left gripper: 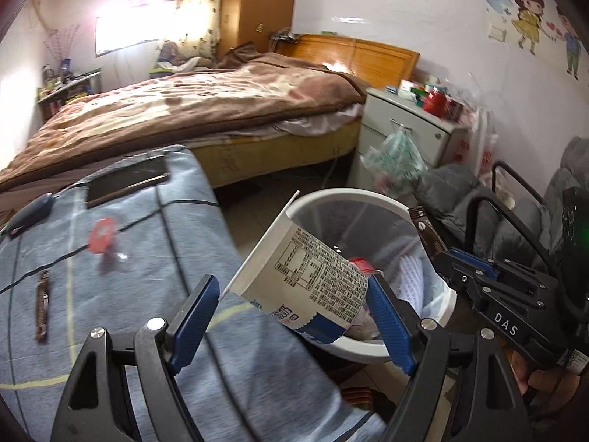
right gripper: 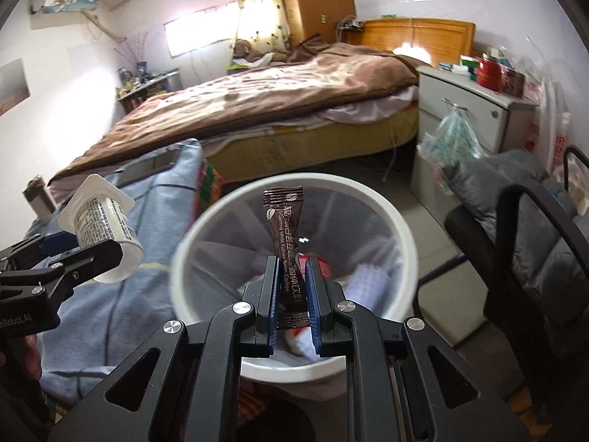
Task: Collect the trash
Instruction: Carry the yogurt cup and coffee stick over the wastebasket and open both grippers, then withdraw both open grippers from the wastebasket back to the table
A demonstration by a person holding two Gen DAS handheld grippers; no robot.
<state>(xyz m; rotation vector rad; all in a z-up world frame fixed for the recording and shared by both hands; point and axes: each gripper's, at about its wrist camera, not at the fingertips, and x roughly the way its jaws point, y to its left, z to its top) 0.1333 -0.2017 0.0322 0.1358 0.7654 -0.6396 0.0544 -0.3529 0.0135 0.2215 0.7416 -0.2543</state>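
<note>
Filling the far side of the room: bed (left gripper: pixel 191 110) under a brown blanket, wooden headboard behind, white nightstand (left gripper: pixel 405 129) beside it with a green plastic bag (left gripper: pixel 395 154) hanging from its drawer handle. Nearer, on the left: table (left gripper: pixel 110 258) draped in a blue-grey cloth, carrying a dark phone (left gripper: pixel 127 182), a red tag (left gripper: pixel 103 234) and a brown strip-like item (left gripper: pixel 42 304) too blurred to identify. Just beside the table's edge, on the floor: white trash bin (right gripper: pixel 294 364), open-topped, with red and white rubbish visible at the bottom. To the right of the bin: black chair (right gripper: pixel 515 258) piled with grey padded clothing.

Hanging at the bin's near-left rim: left claw (left gripper: pixel 291 316), spread wide with a white paper cup (left gripper: pixel 305 272) lying tilted between its blue pads, base against the right pad, mouth pointing up and left; whether actually gripped or only resting cannot be told. Hovering above the bin's opening: right claw (right gripper: pixel 291 294), clenched on a dark brown coffee sachet (right gripper: pixel 285 243), held upright, its upper end sticking out well above the fingertips.
</note>
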